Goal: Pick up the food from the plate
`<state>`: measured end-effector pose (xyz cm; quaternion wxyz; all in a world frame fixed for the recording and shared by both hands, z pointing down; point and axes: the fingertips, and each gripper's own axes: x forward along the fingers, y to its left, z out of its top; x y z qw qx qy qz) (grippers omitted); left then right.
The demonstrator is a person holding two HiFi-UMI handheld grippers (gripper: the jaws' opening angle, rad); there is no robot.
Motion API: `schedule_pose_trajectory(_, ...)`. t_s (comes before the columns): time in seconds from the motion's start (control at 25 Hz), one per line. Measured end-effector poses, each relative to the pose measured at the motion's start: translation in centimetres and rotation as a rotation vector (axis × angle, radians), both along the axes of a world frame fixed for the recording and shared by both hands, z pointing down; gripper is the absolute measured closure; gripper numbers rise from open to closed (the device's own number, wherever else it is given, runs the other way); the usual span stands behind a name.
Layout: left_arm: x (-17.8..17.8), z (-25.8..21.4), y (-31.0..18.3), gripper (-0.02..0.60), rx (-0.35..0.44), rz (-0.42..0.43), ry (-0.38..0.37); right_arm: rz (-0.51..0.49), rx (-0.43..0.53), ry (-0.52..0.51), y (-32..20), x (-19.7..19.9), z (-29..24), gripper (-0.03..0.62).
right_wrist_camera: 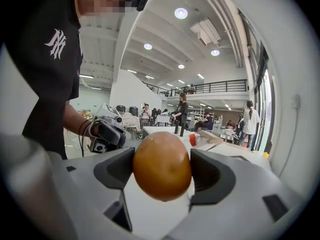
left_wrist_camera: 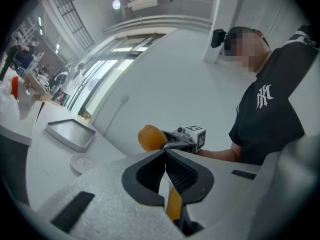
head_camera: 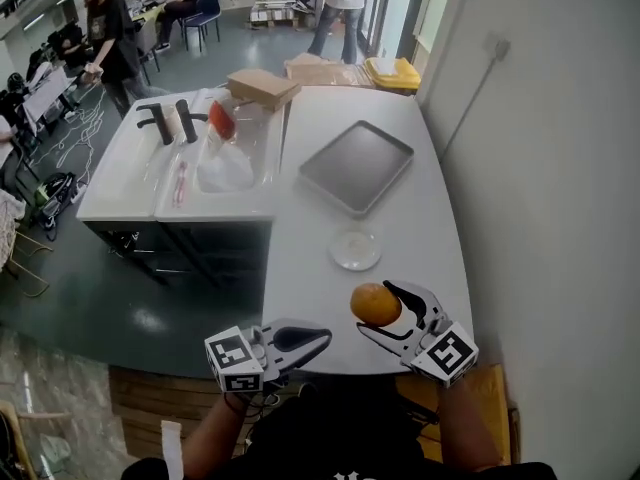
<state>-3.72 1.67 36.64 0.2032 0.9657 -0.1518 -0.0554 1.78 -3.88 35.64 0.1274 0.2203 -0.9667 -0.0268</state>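
food [head_camera: 376, 304] gripped by right tool [right_wrist_camera: 162, 165] | left tool [left_wrist_camera: 165, 168] closed | shirt [left_wrist_camera: 272, 109] monogram white

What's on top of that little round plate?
Nothing: the plate is bare. The orange food is clamped in the right gripper, nearer the person than the plate. Whatever lies under the plate is covered.

Bright overhead ceiling light; gripper views fisheye-warped with dark, blurred edges.
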Motion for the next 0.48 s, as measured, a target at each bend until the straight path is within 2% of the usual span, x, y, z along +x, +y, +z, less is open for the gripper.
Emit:
schedule_pose_trajectory(0.16,0.1,-2.5,3.2,0.575,0.060,0.014,0.006,0.017,0.024,-0.075,4.2,0.0,-3.1,0.250)
schedule_pose_trajectory(0.28,0.1,-3.7,4.2,0.575,0.074,0.010,0.013,0.035,0.016,-0.094,6.1,-0.2,-4.6,0.250)
schedule_pose_trajectory(0.48,0.8,-2.4,5.2,0.575,0.080,0.060,0.025,0.057,0.003,-0.108,8.8,0.7,-5.3,0.250)
